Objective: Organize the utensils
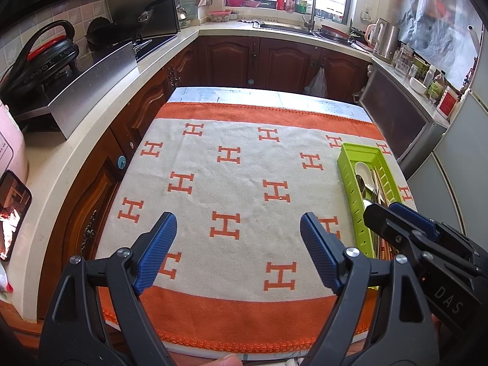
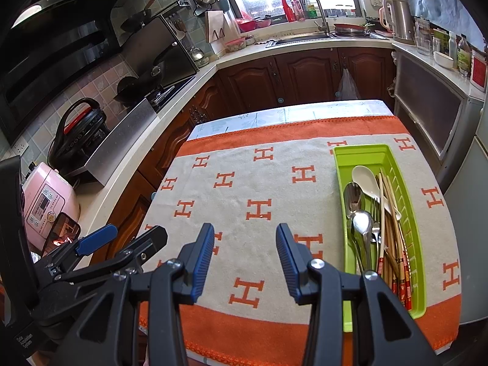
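- Utensils lie gathered in a green tray point(image 2: 341, 164) near the right edge of the tabletop point(image 2: 231, 125), which is covered by an orange and cream cloth point(image 2: 244, 189) with H marks.
- Left tool point(image 1: 238, 236) hovers over the cloth near the tabletop's front edge, its blue-padded jaws spread wide and holding nothing.
- Right tool point(image 2: 245, 245) hangs over the front middle of the cloth, just left of the tray, jaws apart and empty.
- White ladle-shaped spoon point(image 2: 364, 177) sits toward the tray's far end.
- Wooden chopsticks point(image 2: 390, 231) with red patterned ends run along the tray's right side.
- Metal spoons point(image 2: 361, 224) overlap on the tray's left side, with a fork point(image 2: 375, 213) between them and the chopsticks.
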Tool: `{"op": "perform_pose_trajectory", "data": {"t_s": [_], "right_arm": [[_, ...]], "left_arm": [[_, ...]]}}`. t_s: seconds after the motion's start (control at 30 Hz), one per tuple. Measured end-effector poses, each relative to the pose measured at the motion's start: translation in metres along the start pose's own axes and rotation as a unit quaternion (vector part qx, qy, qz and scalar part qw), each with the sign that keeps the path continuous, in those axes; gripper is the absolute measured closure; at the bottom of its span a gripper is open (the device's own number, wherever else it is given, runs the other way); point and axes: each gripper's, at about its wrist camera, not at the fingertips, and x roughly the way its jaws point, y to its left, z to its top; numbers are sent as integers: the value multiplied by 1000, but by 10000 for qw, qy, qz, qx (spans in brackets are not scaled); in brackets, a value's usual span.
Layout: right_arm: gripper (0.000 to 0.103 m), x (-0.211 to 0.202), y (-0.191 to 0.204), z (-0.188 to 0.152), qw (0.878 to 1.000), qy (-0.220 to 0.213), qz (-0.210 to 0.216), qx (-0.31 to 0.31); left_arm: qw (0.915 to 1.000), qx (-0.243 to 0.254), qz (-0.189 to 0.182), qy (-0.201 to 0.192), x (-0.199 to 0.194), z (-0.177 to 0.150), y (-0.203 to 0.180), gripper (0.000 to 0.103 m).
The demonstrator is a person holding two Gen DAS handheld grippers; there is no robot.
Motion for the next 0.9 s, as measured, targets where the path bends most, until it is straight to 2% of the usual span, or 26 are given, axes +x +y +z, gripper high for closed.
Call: {"op": "perform_pose_trajectory", "data": {"t_s": [0.9], "right_arm": [[61, 2, 3, -1, 10000, 15, 4, 30]], "left_arm": [[10000, -6, -2, 23, 0, 0, 1, 22]]}}
